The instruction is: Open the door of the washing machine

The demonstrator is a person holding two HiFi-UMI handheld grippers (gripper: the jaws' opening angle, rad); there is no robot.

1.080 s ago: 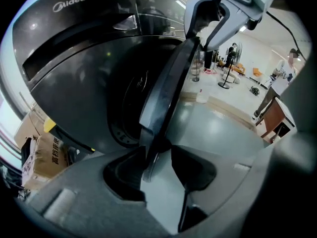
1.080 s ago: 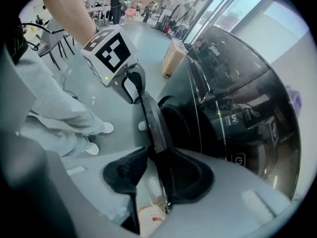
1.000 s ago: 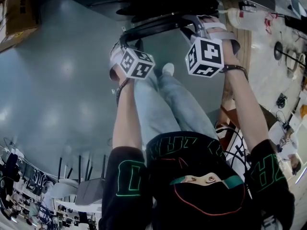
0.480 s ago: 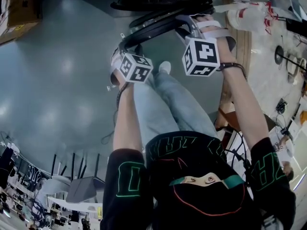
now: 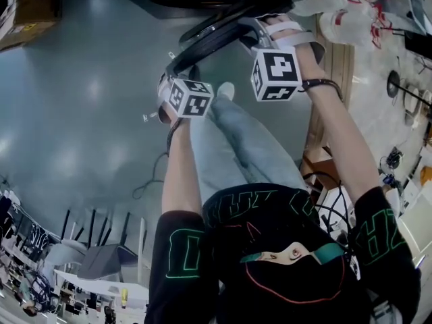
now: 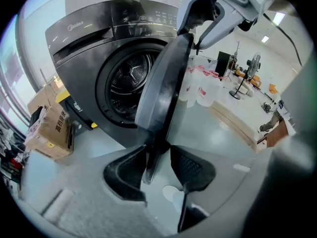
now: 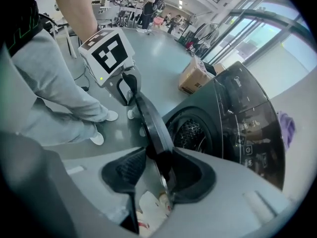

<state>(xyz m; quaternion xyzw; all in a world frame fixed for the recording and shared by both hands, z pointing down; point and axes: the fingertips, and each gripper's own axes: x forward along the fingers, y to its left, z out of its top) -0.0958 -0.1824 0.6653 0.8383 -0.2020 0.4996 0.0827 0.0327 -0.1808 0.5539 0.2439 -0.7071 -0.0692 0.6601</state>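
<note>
The left hand-held gripper [image 6: 157, 150] clamps its jaws on the rim of the door [image 6: 161, 90]. The right hand-held gripper [image 7: 159, 155] holds the same rim, its jaws having just been opening slightly. The door stands swung partly out from the washing machine [image 6: 84, 48], exposing the drum [image 6: 130, 78]. A cardboard box [image 6: 49, 128] sits beside the machine.

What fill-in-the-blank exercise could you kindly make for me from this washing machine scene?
1. The washing machine's door stands ___, showing the drum.
2. The door's rim runs ___ the jaws of the left hand-held gripper.
3. A cardboard box sits on the ___ beside the washing machine.

Missing words: open; between; floor.
</note>
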